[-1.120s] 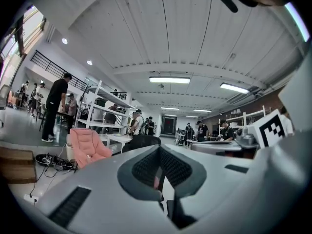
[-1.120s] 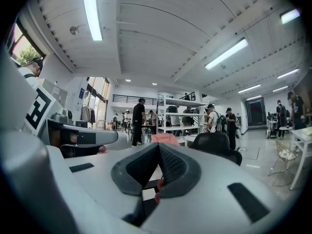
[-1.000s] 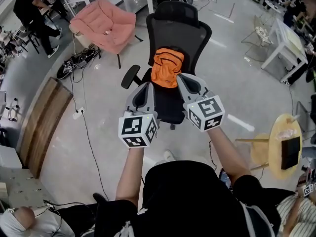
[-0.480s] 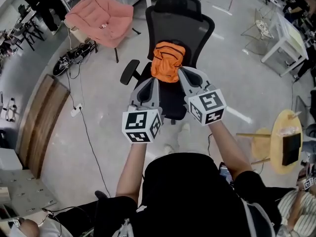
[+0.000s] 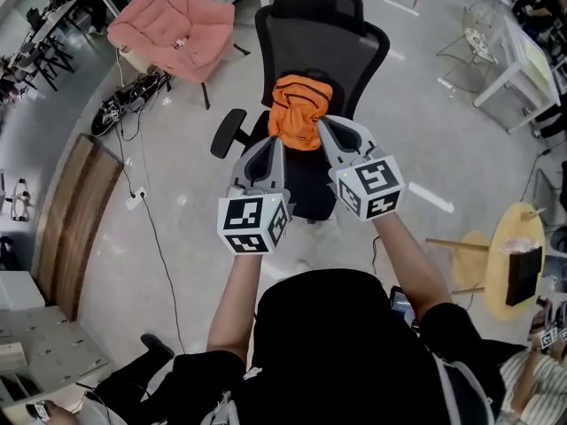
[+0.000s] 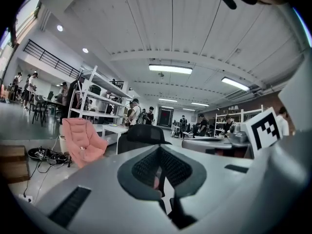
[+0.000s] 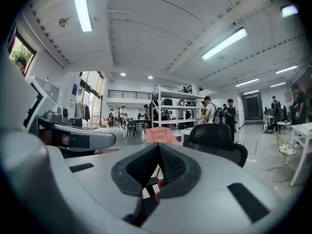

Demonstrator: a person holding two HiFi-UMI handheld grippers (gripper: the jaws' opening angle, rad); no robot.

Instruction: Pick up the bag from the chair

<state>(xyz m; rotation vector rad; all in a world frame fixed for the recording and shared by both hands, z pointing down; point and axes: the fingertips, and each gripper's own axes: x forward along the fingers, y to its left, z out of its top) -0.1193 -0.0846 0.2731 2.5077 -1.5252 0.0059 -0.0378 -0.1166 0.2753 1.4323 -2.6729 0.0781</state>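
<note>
The orange bag (image 5: pixel 299 112) rests on the black chair (image 5: pixel 323 56), against its back. The left tool (image 5: pixel 275 144) and right tool (image 5: pixel 324 126) both look clenched on its lower edge (an orange sliver shows between each pair). Raise both evenly, straight up, clear of the chair

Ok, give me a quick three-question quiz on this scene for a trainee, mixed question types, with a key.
1. Multiple choice: what colour is the bag at the tips of the left gripper and right gripper? A blue, B orange, C green.
2. True or false: the left gripper is open and empty.
3. Short answer: what stands on the floor to the left of the black office chair in the head view?
Key: 1 B. 2 false, its jaws are closed on the bag. 3 a pink cushioned chair.
</note>
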